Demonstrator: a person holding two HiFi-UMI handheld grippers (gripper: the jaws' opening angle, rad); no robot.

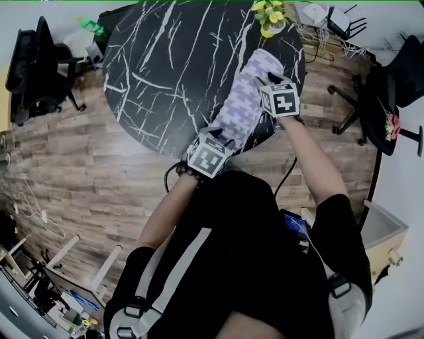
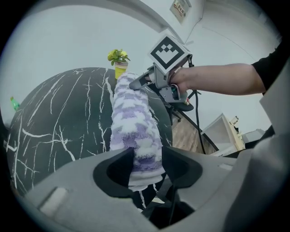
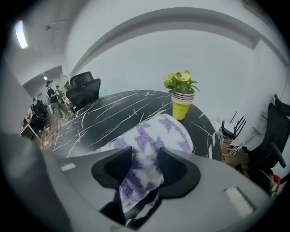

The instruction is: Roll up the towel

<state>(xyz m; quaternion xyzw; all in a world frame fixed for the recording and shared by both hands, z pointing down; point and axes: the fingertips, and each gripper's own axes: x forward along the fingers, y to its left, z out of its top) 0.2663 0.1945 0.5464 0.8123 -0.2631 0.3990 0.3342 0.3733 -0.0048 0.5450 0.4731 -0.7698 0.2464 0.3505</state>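
A purple-and-white checked towel (image 1: 246,99) lies as a long, partly rolled strip across the right side of the round black marble table (image 1: 165,73). My left gripper (image 1: 222,139) is at the towel's near end by the table edge, and in the left gripper view the towel (image 2: 134,122) fills the gap of that gripper (image 2: 145,164). My right gripper (image 1: 264,83) holds the far end; seen from the left gripper's side, its (image 2: 137,83) tips sit on the towel. In the right gripper view, the towel (image 3: 156,133) is bunched in that gripper (image 3: 144,171).
A yellow pot with a flowering plant (image 1: 271,20) stands just beyond the towel's far end. A green bottle (image 1: 89,26) sits off the table's far left edge. Office chairs (image 1: 33,66) (image 1: 391,86) flank the table on the wood floor. People stand far off (image 3: 50,95).
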